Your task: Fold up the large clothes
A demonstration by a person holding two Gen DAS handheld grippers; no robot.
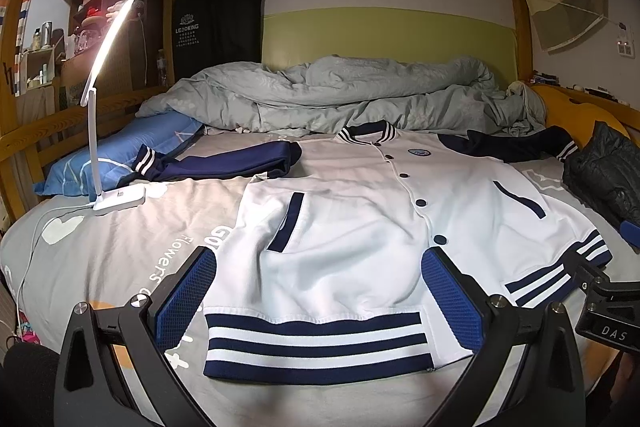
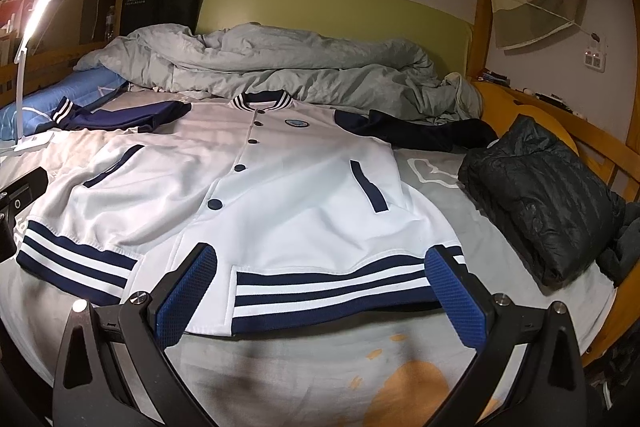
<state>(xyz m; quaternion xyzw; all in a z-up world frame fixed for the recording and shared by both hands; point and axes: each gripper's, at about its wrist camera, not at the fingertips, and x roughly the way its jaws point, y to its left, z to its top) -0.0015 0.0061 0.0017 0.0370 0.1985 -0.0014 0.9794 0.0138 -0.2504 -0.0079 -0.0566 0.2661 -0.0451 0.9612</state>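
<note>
Nearest the lens, the left claw (image 1: 318, 301) stands wide apart, its blue-padded fingers (image 1: 184, 297) straddling the navy-and-white striped ribbed hem (image 1: 316, 347) of the white snap-button baseball jacket with navy sleeves (image 1: 352, 219); nothing is pinched between them. The right claw (image 2: 320, 291) is likewise spread and empty, framing the hem's other half, its black body just showing at the right edge of the left view. Both appear poised at the bottom corners, probably so the hem can be caught at two points and carried up evenly.

The jacket lies front-up and buttoned on the grey printed bed sheet (image 1: 120, 247), collar away from the cameras, the sleeves thrown out to either side, a layout that suits folding the sleeves inward first. It looks unfolded as yet.

Beyond the collar a rumpled pale-green duvet (image 1: 340, 91) is heaped against the headboard, seemingly pushed back to free space. A white desk lamp with a lit bar (image 1: 116, 199) stands on the sheet at the left beside a blue pillow (image 1: 120, 151); a folded black quilted puffer jacket (image 2: 540, 203) sits at the right, clear of the work.
</note>
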